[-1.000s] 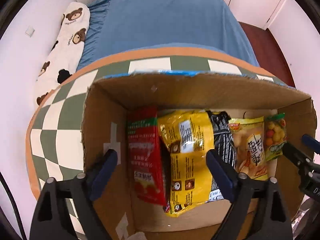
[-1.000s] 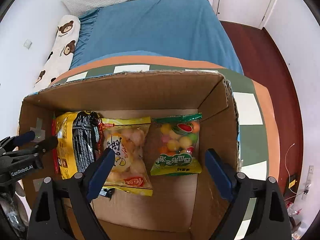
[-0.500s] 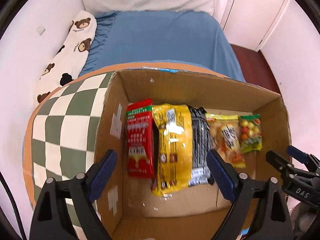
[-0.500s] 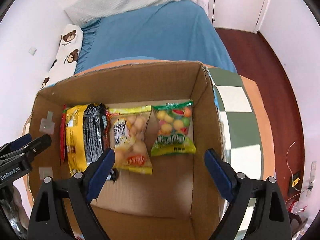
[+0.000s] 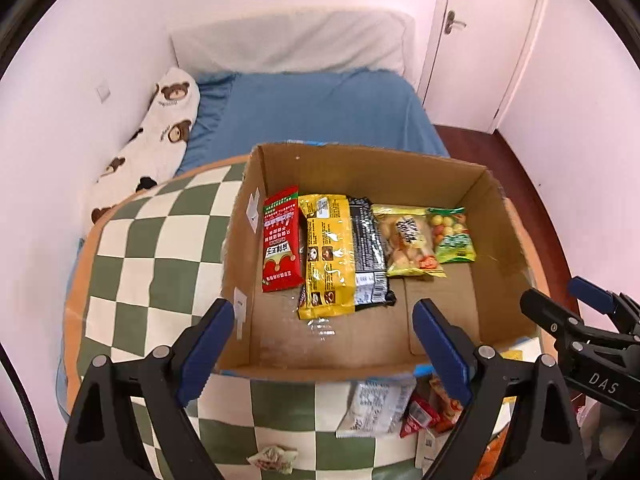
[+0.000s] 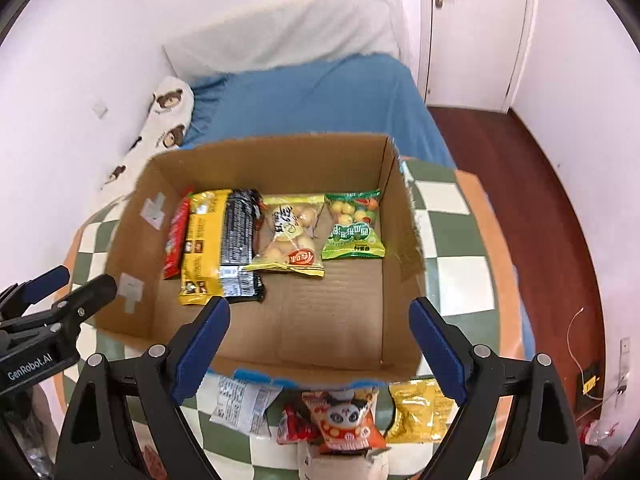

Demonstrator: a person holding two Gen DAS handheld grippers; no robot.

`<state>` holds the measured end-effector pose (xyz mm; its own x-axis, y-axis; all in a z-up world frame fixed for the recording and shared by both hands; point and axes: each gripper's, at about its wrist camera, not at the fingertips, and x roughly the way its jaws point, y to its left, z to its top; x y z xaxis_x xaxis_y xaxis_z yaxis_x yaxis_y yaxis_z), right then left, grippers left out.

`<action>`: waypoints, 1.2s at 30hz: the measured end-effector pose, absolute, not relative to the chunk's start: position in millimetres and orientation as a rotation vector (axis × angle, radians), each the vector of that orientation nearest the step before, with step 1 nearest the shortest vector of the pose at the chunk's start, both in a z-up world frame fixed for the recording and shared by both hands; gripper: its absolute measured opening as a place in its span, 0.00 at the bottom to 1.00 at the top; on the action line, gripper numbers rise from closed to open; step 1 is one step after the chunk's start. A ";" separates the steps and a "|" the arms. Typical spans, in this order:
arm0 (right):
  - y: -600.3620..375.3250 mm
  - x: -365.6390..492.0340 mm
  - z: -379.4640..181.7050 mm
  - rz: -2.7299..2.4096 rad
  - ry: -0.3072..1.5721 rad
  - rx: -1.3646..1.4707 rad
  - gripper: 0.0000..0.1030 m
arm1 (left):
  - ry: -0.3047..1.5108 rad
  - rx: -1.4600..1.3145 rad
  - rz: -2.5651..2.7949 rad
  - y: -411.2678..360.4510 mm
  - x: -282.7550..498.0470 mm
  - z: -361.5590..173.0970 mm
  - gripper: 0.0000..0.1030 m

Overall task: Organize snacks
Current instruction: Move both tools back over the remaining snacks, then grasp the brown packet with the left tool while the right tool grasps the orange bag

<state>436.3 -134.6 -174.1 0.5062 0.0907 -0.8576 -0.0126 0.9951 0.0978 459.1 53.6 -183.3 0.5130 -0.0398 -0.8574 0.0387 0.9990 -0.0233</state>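
- Cardboard box [image 5: 240, 248] sits on the checked table [image 5: 160, 248], ahead of and below both grippers.
- Five packets line its far wall: red packet [image 5: 281, 248], yellow packet [image 5: 328, 256], black packet [image 5: 369, 256], pale yellow bag [image 6: 289, 236], green bag [image 6: 354, 226].
- Left gripper [image 5: 320, 344] has jaws spread wide, nothing between them.
- Right gripper [image 6: 320, 340] likewise gapes wide and holds nothing.
- Loose snacks lie just short of the box's near wall, under the right gripper: white packet [image 6: 240, 402], panda packet [image 6: 346, 420], yellow pouch [image 6: 416, 410].
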 end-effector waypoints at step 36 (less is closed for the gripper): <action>-230.3 233.9 -371.7 -0.258 1.512 0.638 0.90 | 1.627 0.124 0.113 150.0 271.1 -401.8 0.89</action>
